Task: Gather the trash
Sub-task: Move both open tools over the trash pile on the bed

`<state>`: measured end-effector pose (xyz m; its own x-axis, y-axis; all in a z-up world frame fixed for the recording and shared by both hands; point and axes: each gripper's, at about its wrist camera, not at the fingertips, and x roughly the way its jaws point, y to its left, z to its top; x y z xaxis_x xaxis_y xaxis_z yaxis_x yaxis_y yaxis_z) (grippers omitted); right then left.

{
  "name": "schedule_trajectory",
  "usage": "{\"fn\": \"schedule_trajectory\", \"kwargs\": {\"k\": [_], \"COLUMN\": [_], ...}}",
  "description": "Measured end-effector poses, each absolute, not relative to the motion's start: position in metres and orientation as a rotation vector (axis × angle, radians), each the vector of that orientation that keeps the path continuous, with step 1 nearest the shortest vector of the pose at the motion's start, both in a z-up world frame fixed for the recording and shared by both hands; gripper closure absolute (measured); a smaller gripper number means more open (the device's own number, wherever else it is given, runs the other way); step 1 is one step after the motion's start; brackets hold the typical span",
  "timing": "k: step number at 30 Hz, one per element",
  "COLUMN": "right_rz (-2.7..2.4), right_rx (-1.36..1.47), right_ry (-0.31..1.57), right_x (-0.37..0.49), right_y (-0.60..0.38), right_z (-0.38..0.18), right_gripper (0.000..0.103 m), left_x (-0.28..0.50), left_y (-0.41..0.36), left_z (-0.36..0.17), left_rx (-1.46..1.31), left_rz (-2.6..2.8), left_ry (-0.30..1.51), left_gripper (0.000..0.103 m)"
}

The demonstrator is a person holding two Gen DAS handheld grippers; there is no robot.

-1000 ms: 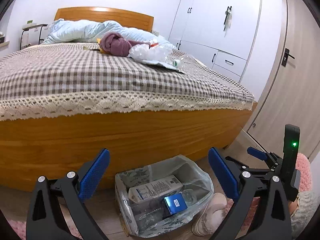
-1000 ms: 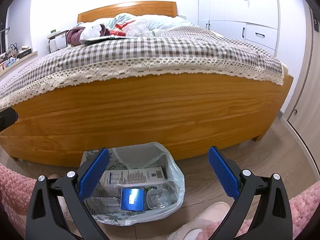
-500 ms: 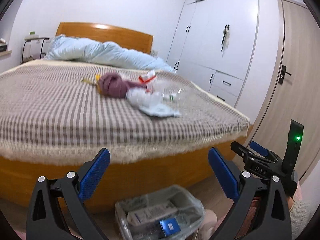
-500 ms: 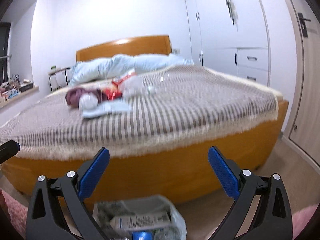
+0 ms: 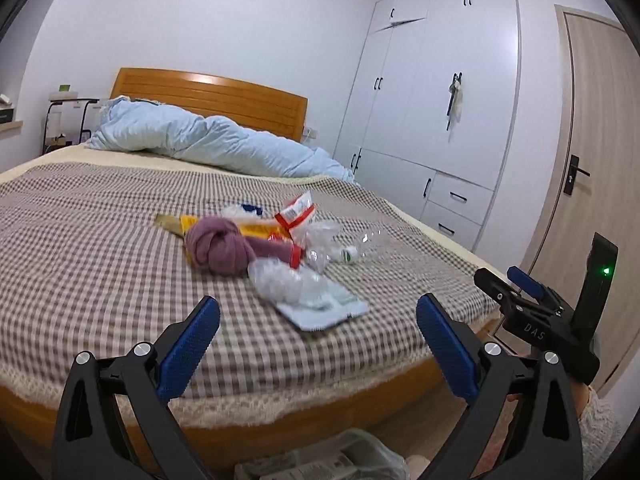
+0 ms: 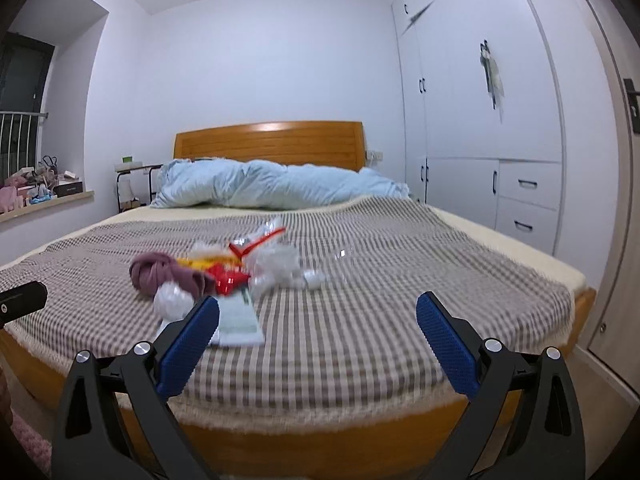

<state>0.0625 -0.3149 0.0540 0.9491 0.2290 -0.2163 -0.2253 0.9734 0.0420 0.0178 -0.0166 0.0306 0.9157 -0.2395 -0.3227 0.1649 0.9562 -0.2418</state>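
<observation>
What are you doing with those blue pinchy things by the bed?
A person is picking up trash with a gripper in each hand. The left gripper and right gripper are both open and empty, pointed at a pile of wrappers, crumpled plastic and a purple cloth on the checked bedspread. Nothing is grabbed yet.

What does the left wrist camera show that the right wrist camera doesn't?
Only the left view shows the trash bag on the floor at the foot of the bed, the other tongs off to the side, and the whole door.

Only the right view shows the windowsill clutter and the railing.

Both show the bed, the litter pile with the purple cloth, the blue quilt, the wardrobe, and their own open, empty tongs.
</observation>
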Motion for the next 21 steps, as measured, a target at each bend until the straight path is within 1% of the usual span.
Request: {"fn": "schedule_trajectory", "kwargs": {"k": [9,13,16,21], "right_rz": [0.283,0.285,0.279,0.267], "right_rx": [0.006,0.031,0.061,0.073], "right_ry": [0.176,0.18,0.204,0.261], "right_x": [0.097,0.107,0.107,0.108], "right_y": [-0.298,-0.292,-0.289,-0.284], "right_z": [0.075,0.075,0.065,0.056], "right_gripper": [0.008,0.008,0.008,0.008], "left_x": [0.049,0.062,0.069,0.076], "left_y": [-0.014,-0.01,-0.003,0.006], "left_z": [0.055,0.064,0.062,0.044], "left_rx": [-0.187,-0.183,-0.205,-0.215], "left_rz": [-0.193,-0.169,-0.155,-0.111], "left_ry": [0.296,0.26,0.247,0.254], "left_gripper": [0.008,0.008,0.008,0.008]}}
